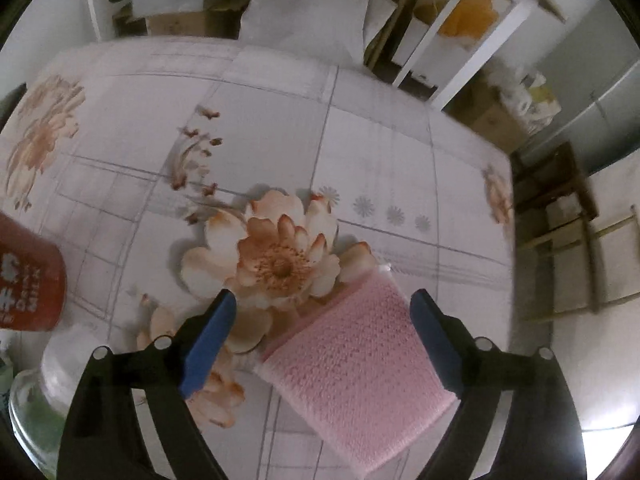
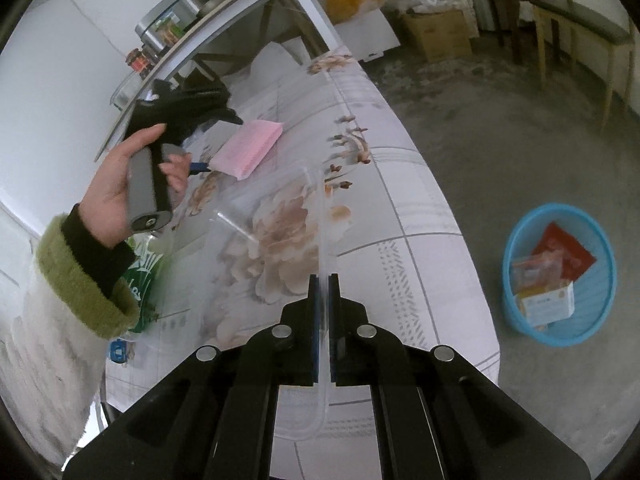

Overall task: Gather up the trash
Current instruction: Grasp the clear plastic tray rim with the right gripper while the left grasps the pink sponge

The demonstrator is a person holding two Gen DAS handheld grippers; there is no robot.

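Light: dim, soft indoor daylight, pinkish cast.
Glare: bright patch at lower right of left view.
Blur: motion smear toward edges.
Distortion: strong fisheye bending, dark circular corners.

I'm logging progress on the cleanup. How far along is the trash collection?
Done: packaging already lies in the blue basket. In hand: the right gripper pinches a clear plastic bag; the left gripper, open, straddles the pink sponge. Left: a red carton remains.
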